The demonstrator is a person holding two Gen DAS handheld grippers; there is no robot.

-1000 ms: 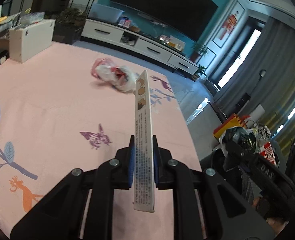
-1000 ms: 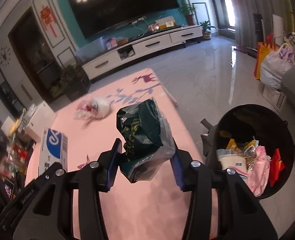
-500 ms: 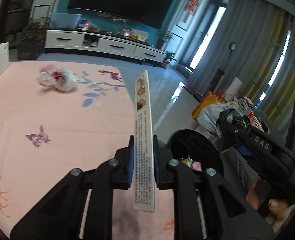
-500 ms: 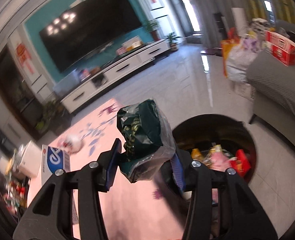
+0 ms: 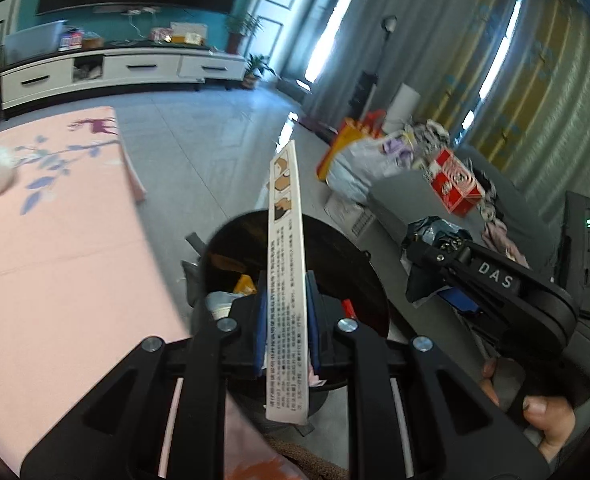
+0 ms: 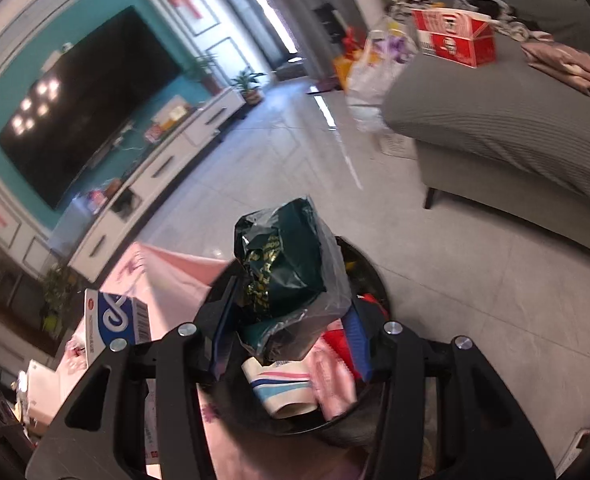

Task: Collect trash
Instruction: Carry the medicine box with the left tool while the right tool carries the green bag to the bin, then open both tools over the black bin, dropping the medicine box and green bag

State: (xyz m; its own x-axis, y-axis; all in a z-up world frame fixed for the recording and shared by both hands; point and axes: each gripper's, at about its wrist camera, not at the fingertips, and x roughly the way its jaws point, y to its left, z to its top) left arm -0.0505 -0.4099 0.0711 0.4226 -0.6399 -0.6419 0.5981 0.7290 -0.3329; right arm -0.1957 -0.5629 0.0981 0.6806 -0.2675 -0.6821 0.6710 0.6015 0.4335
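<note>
While right fingers pinch a green bag, left fingers clamp a flat carton pointing lengthwise forward over the bin.

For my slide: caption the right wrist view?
Right tongs hold a dark green bag above the black bin.
</note>
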